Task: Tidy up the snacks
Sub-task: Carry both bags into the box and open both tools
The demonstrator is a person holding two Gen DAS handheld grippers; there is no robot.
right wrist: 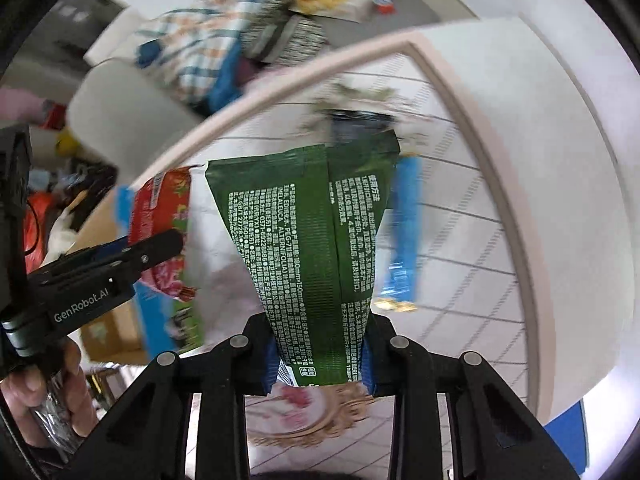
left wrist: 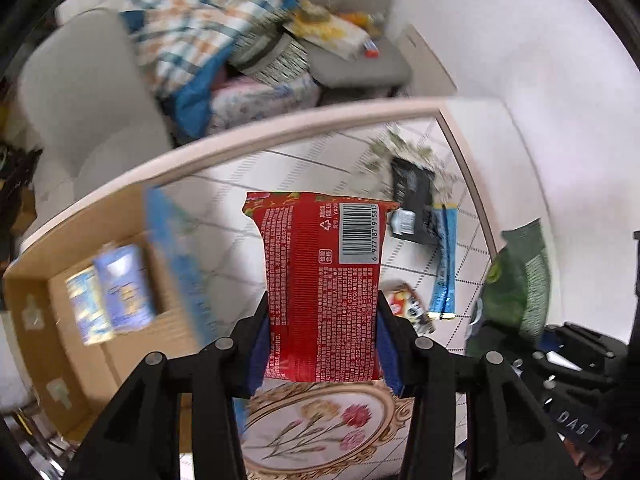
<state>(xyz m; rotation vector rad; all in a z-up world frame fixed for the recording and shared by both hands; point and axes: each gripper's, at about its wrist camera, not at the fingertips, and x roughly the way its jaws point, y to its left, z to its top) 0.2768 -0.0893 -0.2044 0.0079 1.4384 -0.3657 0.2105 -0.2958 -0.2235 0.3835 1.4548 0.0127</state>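
Now both grippers carry packets above the table (left wrist: 320, 124): the left gripper (left wrist: 322, 342) pinches a red packet (left wrist: 320, 280), the right gripper (right wrist: 320, 354) a green packet (right wrist: 316, 248). Probably best to swing the red one left, clear the box (left wrist: 132, 344) wall, lower, then release. Both point toward the far edge, left beside right.

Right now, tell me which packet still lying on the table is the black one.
The black packet lies at the far right of the table, beside the long blue packet; the small red packet lies nearer the left gripper.
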